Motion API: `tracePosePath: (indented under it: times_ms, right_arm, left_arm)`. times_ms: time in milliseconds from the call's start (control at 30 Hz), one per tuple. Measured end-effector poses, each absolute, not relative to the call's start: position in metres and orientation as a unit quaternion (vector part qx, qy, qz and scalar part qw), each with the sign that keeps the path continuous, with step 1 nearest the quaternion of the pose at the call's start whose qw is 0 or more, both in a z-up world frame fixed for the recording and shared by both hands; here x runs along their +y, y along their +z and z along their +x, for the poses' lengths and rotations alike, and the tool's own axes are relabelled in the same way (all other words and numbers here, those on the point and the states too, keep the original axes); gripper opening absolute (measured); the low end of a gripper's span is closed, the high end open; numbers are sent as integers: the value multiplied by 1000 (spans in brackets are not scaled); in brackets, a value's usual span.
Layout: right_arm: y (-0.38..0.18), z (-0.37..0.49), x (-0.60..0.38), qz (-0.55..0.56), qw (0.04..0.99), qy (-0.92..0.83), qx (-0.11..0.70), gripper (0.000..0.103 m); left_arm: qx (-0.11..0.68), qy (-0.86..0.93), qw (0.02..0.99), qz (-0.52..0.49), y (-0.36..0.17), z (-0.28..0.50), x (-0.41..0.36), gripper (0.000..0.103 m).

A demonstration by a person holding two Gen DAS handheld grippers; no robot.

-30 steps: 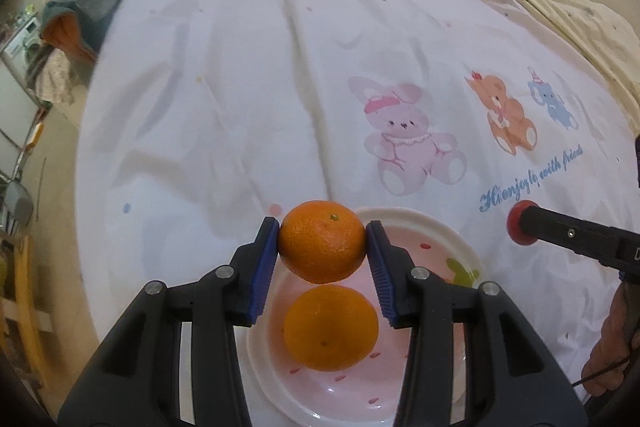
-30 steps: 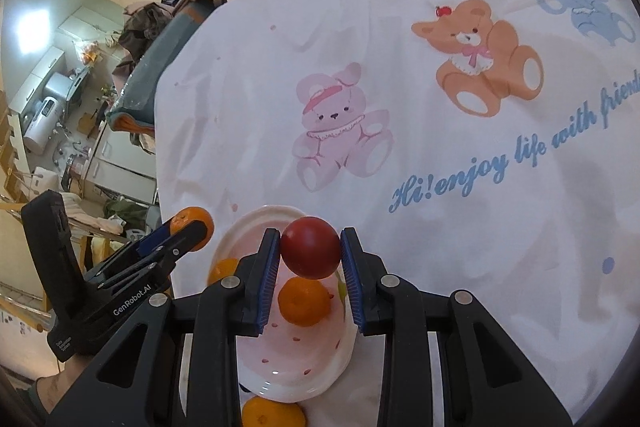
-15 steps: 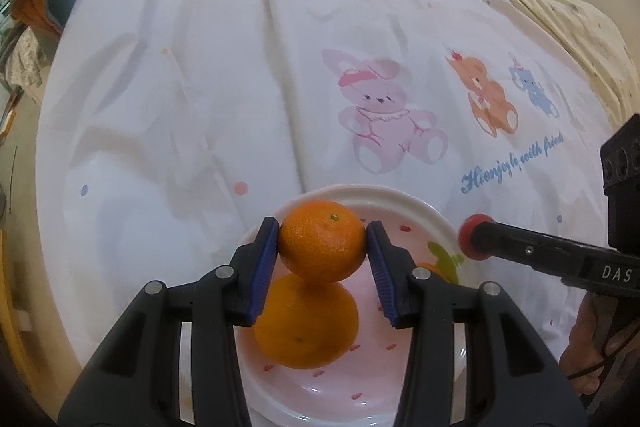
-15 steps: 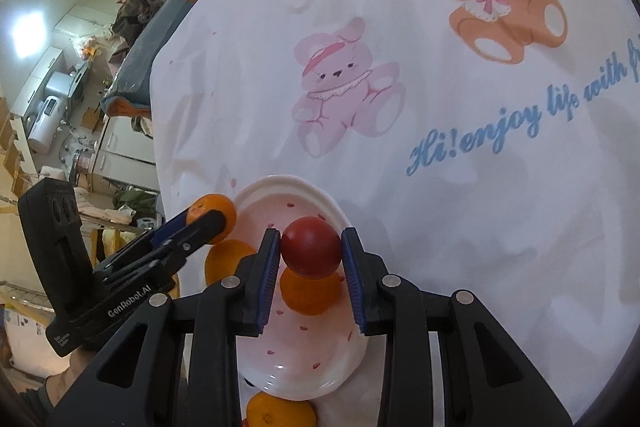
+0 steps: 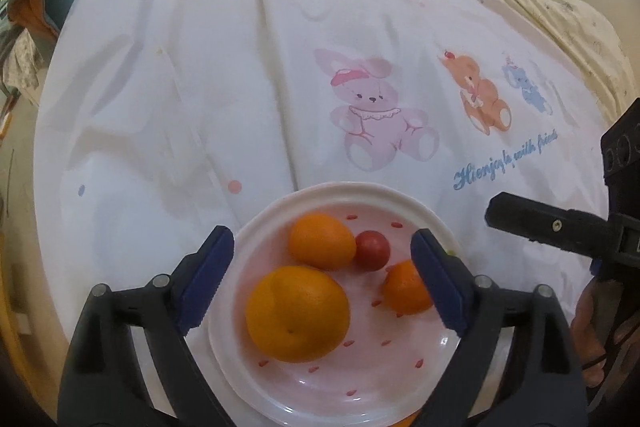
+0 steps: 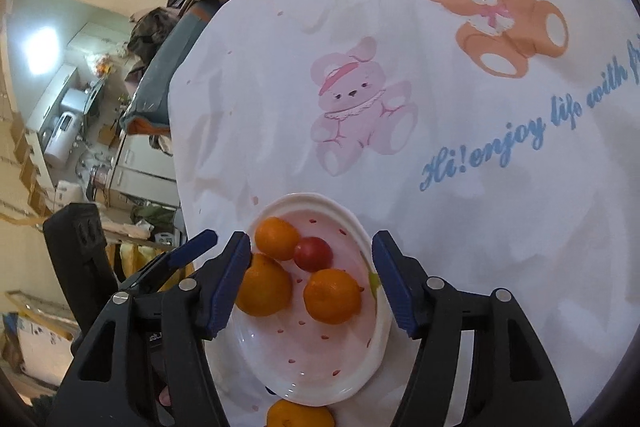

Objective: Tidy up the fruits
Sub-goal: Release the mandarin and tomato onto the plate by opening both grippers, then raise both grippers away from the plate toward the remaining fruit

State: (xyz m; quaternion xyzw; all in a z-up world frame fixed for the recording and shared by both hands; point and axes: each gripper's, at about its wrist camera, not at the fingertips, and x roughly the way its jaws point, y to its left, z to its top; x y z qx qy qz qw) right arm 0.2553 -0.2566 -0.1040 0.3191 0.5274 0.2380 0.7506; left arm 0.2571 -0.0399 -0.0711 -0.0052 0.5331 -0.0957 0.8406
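**Me:** Orange on pink is most of what I see: 3 oranges and 1 small red fruit (image 5: 372, 250) lie in the plate (image 5: 340, 193) on the white printed cloth (image 5: 200, 87) over the bed.

**Partner:** Are your tools carrying anything?

**Me:** No. The left tool (image 5: 320, 279) has just been opening, and its jaws now stand wide with nothing pressed between the pads. The small orange (image 5: 322, 241) lies below them in the far part of the plate, touching the red fruit. The right tool (image 6: 312, 281) has also just been opening. Its jaws are parted and bare, with the red fruit (image 6: 313, 254) down in the plate.

**Partner:** Why hover so close?

**Me:** I think both came low over the plate so the round fruit would settle against its neighbours and not roll out. The big orange (image 5: 296, 313) sits at the near side, and the third orange (image 5: 406, 287) is partly hidden behind my left tool's right pad.

**Partner:** Anything left outside?

**Me:** 1 more orange (image 6: 300, 414) shows at the bottom of the right view, just outside the plate's near rim. It is cut off by the frame, so I can't tell if it touches the plate. I'd judge it comes next.
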Motion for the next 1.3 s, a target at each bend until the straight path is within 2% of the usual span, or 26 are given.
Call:
tracePosePath:
  times_ms: [733, 967, 1300]
  right_arm:
    - [-70, 229, -265, 281, 786, 220, 504, 73]
    - [-50, 196, -273, 257, 805, 203, 495, 80]
    - [-42, 139, -283, 260, 800, 189, 506, 80]
  left_arm:
    - [486, -36, 873, 12, -36, 230, -28, 88]
    - [466, -35, 884, 33, -15, 192, -32, 88]
    - [481, -26, 876, 1, -14, 143, -20, 88]
